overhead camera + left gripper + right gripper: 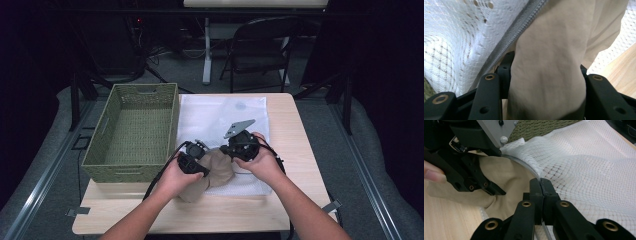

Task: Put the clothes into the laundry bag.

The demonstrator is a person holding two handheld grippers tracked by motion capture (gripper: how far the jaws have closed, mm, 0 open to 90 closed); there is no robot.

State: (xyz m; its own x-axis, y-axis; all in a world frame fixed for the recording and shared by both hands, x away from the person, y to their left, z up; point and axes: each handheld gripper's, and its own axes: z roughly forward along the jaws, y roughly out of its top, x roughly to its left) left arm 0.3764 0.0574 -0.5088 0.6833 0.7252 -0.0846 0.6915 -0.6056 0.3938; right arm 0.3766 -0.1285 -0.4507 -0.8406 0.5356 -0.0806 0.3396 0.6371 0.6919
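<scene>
Gripping a bunched beige cloth [212, 172], the left gripper [196, 159] is sitting just below the middle of the high view, its jaws standing partway apart with the thick wad of fabric packed between them. In the left gripper view that cloth [549, 65] is filling the centre and running down between the two black jaws at the bottom edge, while the white mesh bag [461, 37] is spreading across the upper left, its grey zipper [516, 32] cutting diagonally from the top centre down toward the lower left.

The right gripper [239, 146] is sitting just right of the left one in the high view, a grey plate tilting up on top of it. In the right gripper view its jaws are pressing flat together at bottom centre, pinching the edge of the mesh bag [586, 170] right at the zipper rim, with the bag stretching away over the right half of the frame. The beige cloth [506, 182] is lying left of centre there, partly tucked under the bag's rim, and the left gripper [490, 188] is biting into it from the upper left.

A green woven basket [135, 132] is standing on the left side of the wooden table [295, 145], touching the bag's left edge
</scene>
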